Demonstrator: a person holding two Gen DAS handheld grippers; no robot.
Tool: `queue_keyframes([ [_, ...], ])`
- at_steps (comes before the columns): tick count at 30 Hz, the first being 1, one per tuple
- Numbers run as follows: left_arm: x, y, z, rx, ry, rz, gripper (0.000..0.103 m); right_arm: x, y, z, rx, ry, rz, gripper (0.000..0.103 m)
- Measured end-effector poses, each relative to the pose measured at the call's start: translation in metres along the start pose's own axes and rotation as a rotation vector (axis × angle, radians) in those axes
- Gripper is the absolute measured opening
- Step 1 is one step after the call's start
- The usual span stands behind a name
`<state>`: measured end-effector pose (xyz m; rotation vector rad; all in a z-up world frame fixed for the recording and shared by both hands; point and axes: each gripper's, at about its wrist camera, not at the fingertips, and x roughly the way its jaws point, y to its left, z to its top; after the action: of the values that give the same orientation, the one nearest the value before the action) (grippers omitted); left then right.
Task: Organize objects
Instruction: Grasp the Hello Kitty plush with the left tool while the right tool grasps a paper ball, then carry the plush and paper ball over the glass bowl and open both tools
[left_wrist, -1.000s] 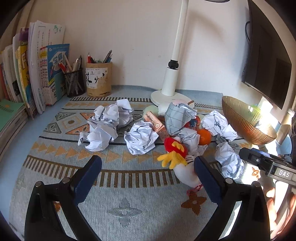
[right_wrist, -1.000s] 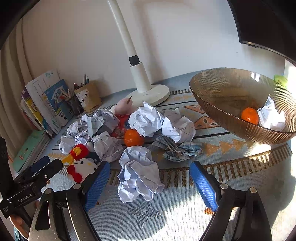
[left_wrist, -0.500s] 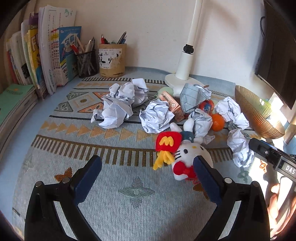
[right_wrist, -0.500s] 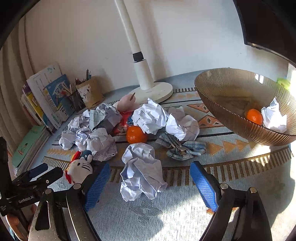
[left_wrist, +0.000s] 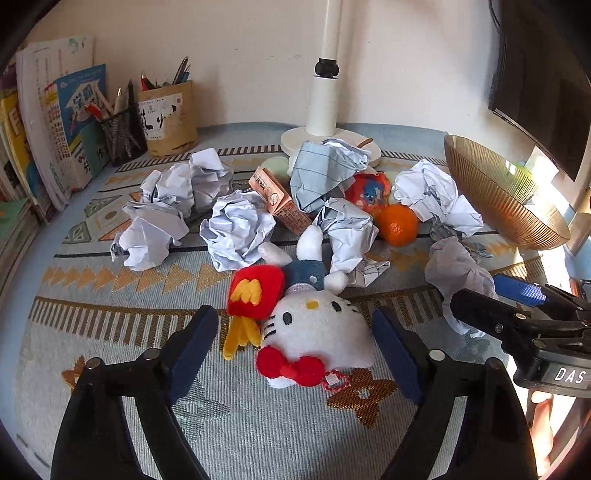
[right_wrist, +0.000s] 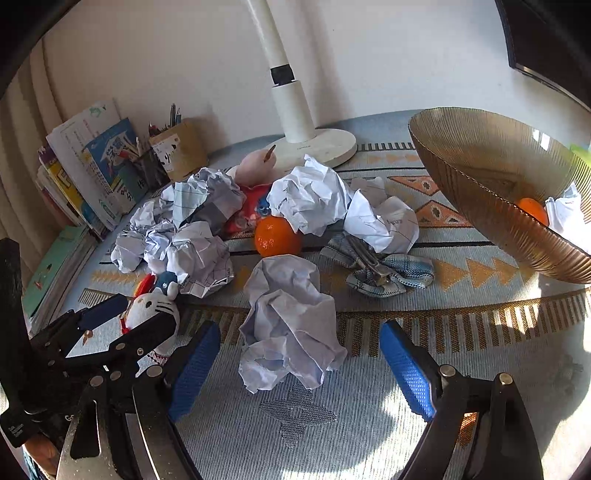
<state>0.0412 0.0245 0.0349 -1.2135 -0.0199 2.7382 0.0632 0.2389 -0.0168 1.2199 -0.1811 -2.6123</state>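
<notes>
A white cat plush (left_wrist: 317, 332) with a red bow and a red fries pouch (left_wrist: 255, 291) lies on the patterned mat. My left gripper (left_wrist: 291, 339) is open with the plush head between its fingers. My right gripper (right_wrist: 299, 365) is open around a crumpled paper ball (right_wrist: 291, 325). Several more paper balls (left_wrist: 236, 229), an orange (right_wrist: 275, 236), a small pink carton (left_wrist: 280, 203) and a red snack packet (left_wrist: 369, 192) lie in a pile behind. A bronze bowl (right_wrist: 480, 177) at the right holds an orange (right_wrist: 532, 208) and a paper ball.
A white lamp base (left_wrist: 325, 144) stands behind the pile. Two pen holders (left_wrist: 170, 118) and upright books (left_wrist: 62, 122) line the back left. A checked cloth with a clip (right_wrist: 380, 269) lies near the bowl. A dark monitor (left_wrist: 543, 92) hangs at the right.
My left gripper has moved forward, so the plush head now sits between its open fingers. My right gripper has closed in on the near paper ball. Both stay open.
</notes>
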Motion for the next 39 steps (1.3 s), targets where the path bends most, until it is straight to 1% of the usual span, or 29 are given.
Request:
queue_keyframes([
  [1, 0.003, 0.002, 0.000, -0.007, 0.021, -0.035, 0.071, 0.001, 0.002, -0.001, -0.008, 0.005, -0.006, 0.084],
  [2, 0.004, 0.002, 0.000, -0.008, 0.029, -0.049, 0.069, 0.003, 0.004, -0.001, -0.017, 0.011, -0.009, 0.078],
  [3, 0.004, 0.001, 0.000, -0.005, 0.026, -0.047, 0.069, 0.004, 0.005, -0.002, -0.027, 0.016, -0.016, 0.073],
  [4, 0.003, 0.000, 0.000, 0.003, 0.021, -0.043, 0.068, 0.005, 0.006, -0.002, -0.037, 0.018, -0.029, 0.071],
  [5, 0.003, -0.003, -0.001, 0.013, 0.019, -0.041, 0.064, 0.006, 0.008, -0.003, -0.045, 0.020, -0.039, 0.066],
  [6, 0.003, -0.005, -0.002, 0.023, 0.019, -0.038, 0.064, 0.006, 0.009, -0.003, -0.052, 0.019, -0.042, 0.056],
  [9, 0.000, -0.008, -0.002, 0.038, 0.001, -0.042, 0.058, 0.001, 0.011, -0.004, -0.062, -0.014, -0.051, 0.043],
  [12, -0.009, -0.006, -0.003, 0.035, -0.046, -0.067, 0.057, -0.009, 0.008, -0.005, -0.042, -0.072, -0.049, 0.042],
  [15, -0.019, -0.003, -0.005, 0.027, -0.092, -0.093, 0.057, -0.026, 0.004, -0.007, -0.017, -0.150, 0.002, 0.041],
  [17, -0.028, 0.000, -0.005, 0.013, -0.141, -0.120, 0.057, -0.038, 0.000, -0.009, -0.006, -0.200, 0.045, 0.042],
  [18, -0.032, 0.001, -0.006, 0.006, -0.157, -0.120, 0.057, -0.042, -0.002, -0.010, 0.005, -0.216, 0.058, 0.042],
  [21, -0.037, -0.007, -0.001, 0.004, -0.143, -0.141, 0.057, -0.048, -0.012, -0.009, 0.069, -0.209, 0.070, 0.042],
  [22, -0.042, -0.014, 0.003, 0.017, -0.152, -0.148, 0.057, -0.054, -0.016, -0.008, 0.080, -0.207, 0.063, 0.042],
  [24, -0.056, -0.032, 0.013, 0.059, -0.182, -0.158, 0.057, -0.080, -0.025, -0.005, 0.074, -0.253, 0.022, 0.042],
  [27, -0.077, -0.062, 0.038, 0.104, -0.238, -0.206, 0.057, -0.146, -0.047, 0.014, 0.091, -0.388, -0.067, 0.042],
  [30, -0.091, -0.097, 0.073, 0.124, -0.295, -0.263, 0.057, -0.206, -0.075, 0.038, 0.150, -0.509, -0.207, 0.042],
  [32, -0.096, -0.122, 0.095, 0.132, -0.335, -0.296, 0.057, -0.226, -0.091, 0.049, 0.185, -0.550, -0.269, 0.042],
  [33, -0.095, -0.135, 0.105, 0.138, -0.347, -0.320, 0.057, -0.229, -0.100, 0.054, 0.201, -0.554, -0.286, 0.042],
  [35, -0.082, -0.159, 0.121, 0.143, -0.324, -0.369, 0.057, -0.222, -0.116, 0.061, 0.226, -0.520, -0.301, 0.042],
  [36, -0.073, -0.169, 0.126, 0.141, -0.310, -0.378, 0.057, -0.212, -0.124, 0.064, 0.238, -0.490, -0.296, 0.042],
  [39, -0.039, -0.192, 0.134, 0.149, -0.269, -0.369, 0.057, -0.181, -0.147, 0.067, 0.265, -0.399, -0.269, 0.042],
])
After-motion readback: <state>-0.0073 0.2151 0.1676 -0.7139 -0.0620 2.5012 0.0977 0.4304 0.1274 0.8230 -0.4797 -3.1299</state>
